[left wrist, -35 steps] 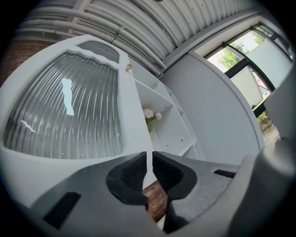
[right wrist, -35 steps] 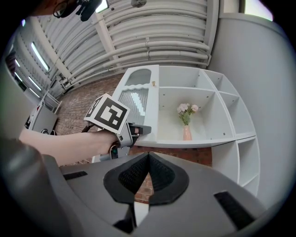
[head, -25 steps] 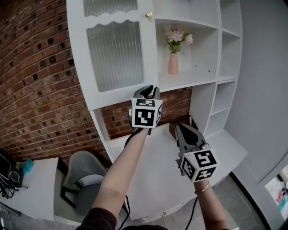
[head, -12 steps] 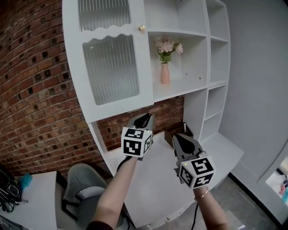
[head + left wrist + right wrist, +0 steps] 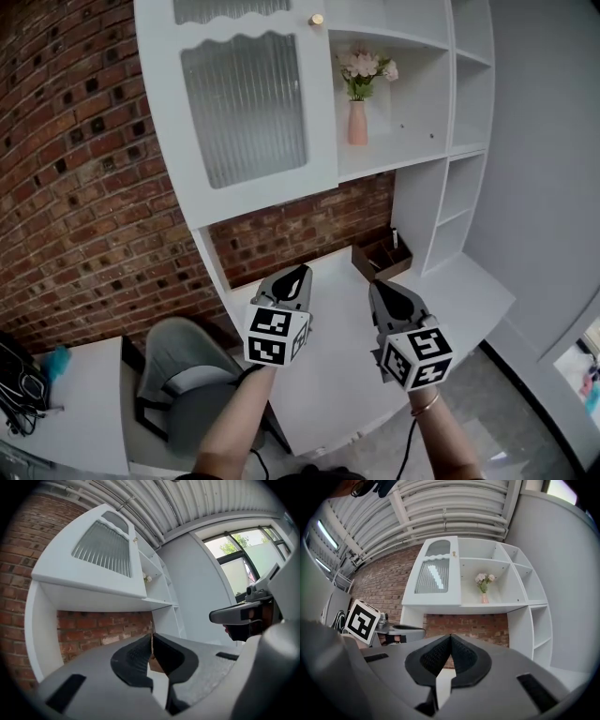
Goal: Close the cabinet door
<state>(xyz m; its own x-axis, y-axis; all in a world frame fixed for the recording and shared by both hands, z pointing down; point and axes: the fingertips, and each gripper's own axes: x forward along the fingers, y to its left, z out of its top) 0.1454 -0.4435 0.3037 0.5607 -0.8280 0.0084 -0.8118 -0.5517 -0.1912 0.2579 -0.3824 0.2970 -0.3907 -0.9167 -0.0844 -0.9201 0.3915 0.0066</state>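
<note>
Left tool [image 5: 298, 274] and right tool [image 5: 382, 287] hang low over the desk [image 5: 323, 375], both clenched on nothing; the cabinet door [image 5: 246, 108] above looks flush shut, so nothing seems left.

Red brick wall [image 5: 84, 187], white desk [image 5: 339, 361], grey chair [image 5: 180, 361], ribbed ceiling [image 5: 440, 513]
</note>
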